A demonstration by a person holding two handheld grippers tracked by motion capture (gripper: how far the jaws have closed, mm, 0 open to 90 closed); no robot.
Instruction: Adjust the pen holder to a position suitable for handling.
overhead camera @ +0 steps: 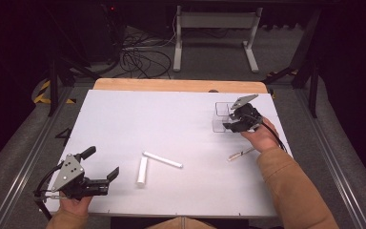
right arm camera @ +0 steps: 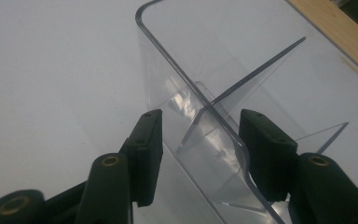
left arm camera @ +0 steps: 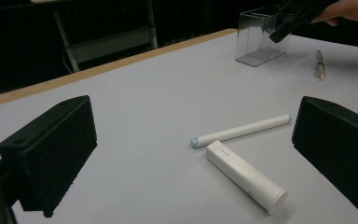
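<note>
Two grippers work at a white table (overhead camera: 124,114). Seen from high up, the right gripper (overhead camera: 232,125) is at the far right part of the table, at a clear box (overhead camera: 220,117). A hand (overhead camera: 262,136) in a tan sleeve (overhead camera: 290,191) holds it. The right gripper view looks from very close: one wall of the clear box (right arm camera: 223,93) stands between the two black jaws, one jaw on the outside and the other inside the box. A small gap shows between the left pad (right arm camera: 151,154) and the wall, so the jaws are apart and not pressing. That close view also shows thin clear walls inside that split the box into parts, too small to see from above.

From high up, the left gripper (overhead camera: 102,181) is at the near left corner of the table, with its jaws wide apart and nothing between them. A white tube (overhead camera: 142,171) and a thin white stick (overhead camera: 162,160) lie just to its right, close to each other. In the left gripper view the tube (left arm camera: 247,176) lies ahead, between the two jaws but farther off, and the stick (left arm camera: 240,131) lies just behind it, showing a pale blue tip. Far past them stands the clear box (left arm camera: 260,39) with the right gripper (left arm camera: 291,21) over it. A small pen (left arm camera: 319,64) lies to the right of the box, near the hand
</note>
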